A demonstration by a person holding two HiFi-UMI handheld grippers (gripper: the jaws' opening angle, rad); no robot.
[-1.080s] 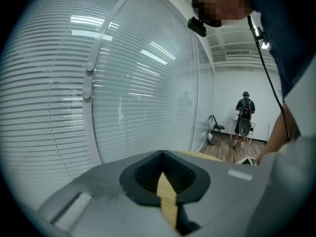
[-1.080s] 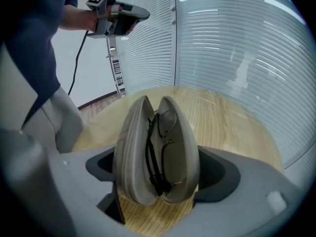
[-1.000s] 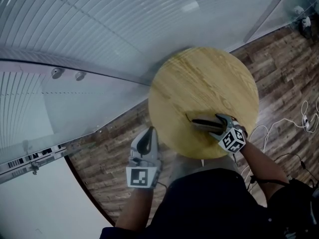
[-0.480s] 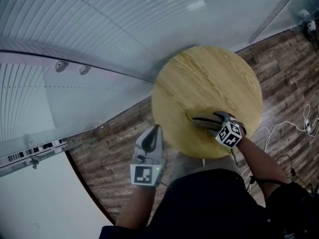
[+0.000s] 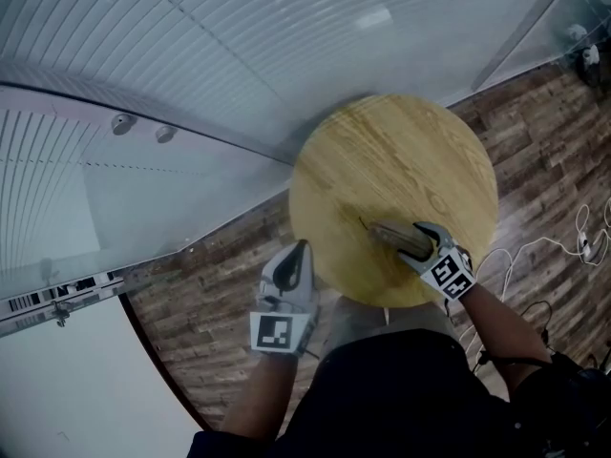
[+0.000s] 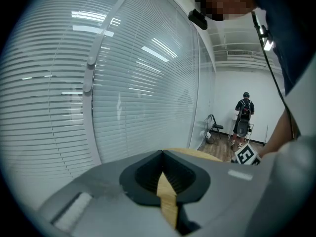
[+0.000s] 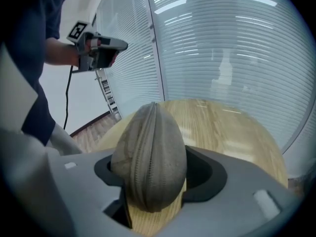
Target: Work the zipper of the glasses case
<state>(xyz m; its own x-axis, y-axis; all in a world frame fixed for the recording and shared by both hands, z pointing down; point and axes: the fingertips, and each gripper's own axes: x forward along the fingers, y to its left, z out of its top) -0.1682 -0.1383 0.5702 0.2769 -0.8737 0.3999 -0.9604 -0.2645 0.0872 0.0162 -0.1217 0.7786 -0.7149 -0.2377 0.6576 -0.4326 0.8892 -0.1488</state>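
Case [image 5: 382, 232] lies on a round wood table [image 5: 382, 151], near the edge closest to the person. A brown wood floor [image 5: 220, 303] is under the table, and a glass wall with blinds [image 5: 191, 84] stands behind it. The zip on the case looks shut, so I cannot see inside. The right gripper [image 5: 412, 241] has just been closing its jaws, and they squeeze the case. The left gripper [image 5: 294, 254] is pressed together with nothing in it, off the table.
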